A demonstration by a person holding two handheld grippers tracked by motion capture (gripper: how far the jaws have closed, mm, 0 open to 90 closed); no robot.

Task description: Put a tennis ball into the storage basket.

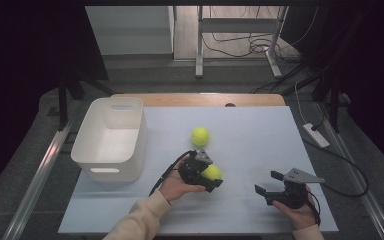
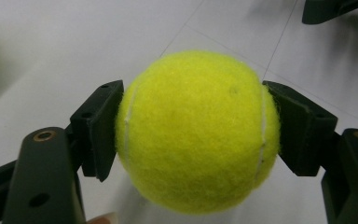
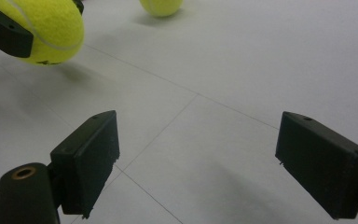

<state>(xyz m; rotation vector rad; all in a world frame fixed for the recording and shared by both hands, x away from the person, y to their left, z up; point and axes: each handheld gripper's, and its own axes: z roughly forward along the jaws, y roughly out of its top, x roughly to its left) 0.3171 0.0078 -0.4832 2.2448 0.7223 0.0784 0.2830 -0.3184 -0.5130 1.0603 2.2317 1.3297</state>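
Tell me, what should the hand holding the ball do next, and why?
Probably lift the ball and carry it toward the white bin. The left gripper is shut on it, pads pressing both sides, low over the table. The bin stands at the table's left side. A second ball lies loose, and the right gripper waits open.

A white plastic bin point(image 1: 111, 137) with cut-out handles sits on the left part of a white table mat point(image 1: 260, 135). A strip of wooden tabletop point(image 1: 200, 99) shows past the mat's far edge. Beyond it stand grey metal frame legs point(image 1: 199, 45) among loose black cables point(image 1: 240, 47) on the floor, and a white power strip point(image 1: 316, 135) lies right of the table
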